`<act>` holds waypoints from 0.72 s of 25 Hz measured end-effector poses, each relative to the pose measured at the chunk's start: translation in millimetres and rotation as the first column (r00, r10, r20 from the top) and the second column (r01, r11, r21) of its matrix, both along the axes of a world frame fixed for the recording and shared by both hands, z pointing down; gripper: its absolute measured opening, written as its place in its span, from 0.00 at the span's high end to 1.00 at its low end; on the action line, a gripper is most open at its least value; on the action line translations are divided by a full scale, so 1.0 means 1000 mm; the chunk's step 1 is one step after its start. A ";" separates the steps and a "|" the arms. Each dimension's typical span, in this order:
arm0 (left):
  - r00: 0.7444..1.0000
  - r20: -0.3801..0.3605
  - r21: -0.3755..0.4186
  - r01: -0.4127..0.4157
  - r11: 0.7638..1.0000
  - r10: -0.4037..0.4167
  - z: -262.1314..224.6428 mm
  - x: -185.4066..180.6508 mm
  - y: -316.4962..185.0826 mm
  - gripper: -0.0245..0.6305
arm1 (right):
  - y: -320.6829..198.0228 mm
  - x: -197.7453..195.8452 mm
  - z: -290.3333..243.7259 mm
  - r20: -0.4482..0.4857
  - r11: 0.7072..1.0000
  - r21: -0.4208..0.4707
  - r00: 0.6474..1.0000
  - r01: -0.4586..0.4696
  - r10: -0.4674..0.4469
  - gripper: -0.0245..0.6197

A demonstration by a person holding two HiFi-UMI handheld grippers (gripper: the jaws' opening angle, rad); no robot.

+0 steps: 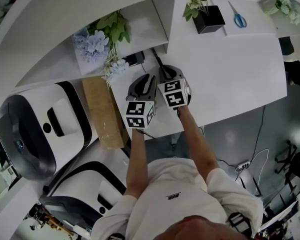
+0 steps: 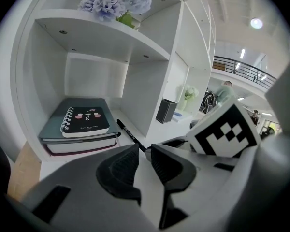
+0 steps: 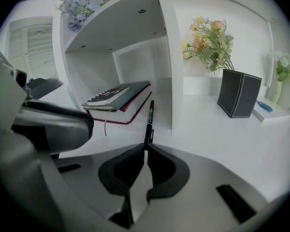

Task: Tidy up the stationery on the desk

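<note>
Because the right gripper [image 3: 145, 146] has its jaws clamped on the near end of the black pen [image 3: 149, 122], the coming move turns on how that pen lies relative to the shelf cubby [image 3: 135, 57] ahead. Its long axis runs straight out from the jaws, in line with them. The free end points into the cubby mouth, close to the foot of the white divider wall [image 3: 166, 57]. The pen sits low over the desk [image 3: 217, 139]; whether its far end touches the surface cannot be told. Just left of that end, inside the cubby, lies a stack of 2 books [image 3: 128, 105] with a spiral notebook [image 3: 106, 95] on top, apart from the pen. The left gripper [image 2: 145, 149] is close beside the right one, its jaws a little apart with nothing between them, so only 1 gripper carries the task's thing. Well off to the right stand a black box of flowers [image 3: 239, 99] and blue scissors [image 1: 236, 15]. A short push forward would probably lay the pen beside the books, keeping clear of the divider.
</note>
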State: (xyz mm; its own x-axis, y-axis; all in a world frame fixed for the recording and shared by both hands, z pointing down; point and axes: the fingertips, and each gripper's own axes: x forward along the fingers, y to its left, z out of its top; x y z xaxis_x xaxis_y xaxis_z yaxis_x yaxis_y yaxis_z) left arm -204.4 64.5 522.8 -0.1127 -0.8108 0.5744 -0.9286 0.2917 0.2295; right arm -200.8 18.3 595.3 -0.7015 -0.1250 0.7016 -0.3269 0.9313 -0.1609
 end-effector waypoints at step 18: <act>0.998 0.014 0.012 0.053 0.999 -0.053 -0.008 -0.013 0.012 0.96 | -0.013 -0.044 -0.021 0.178 0.998 0.018 0.982 0.066 -0.068 0.90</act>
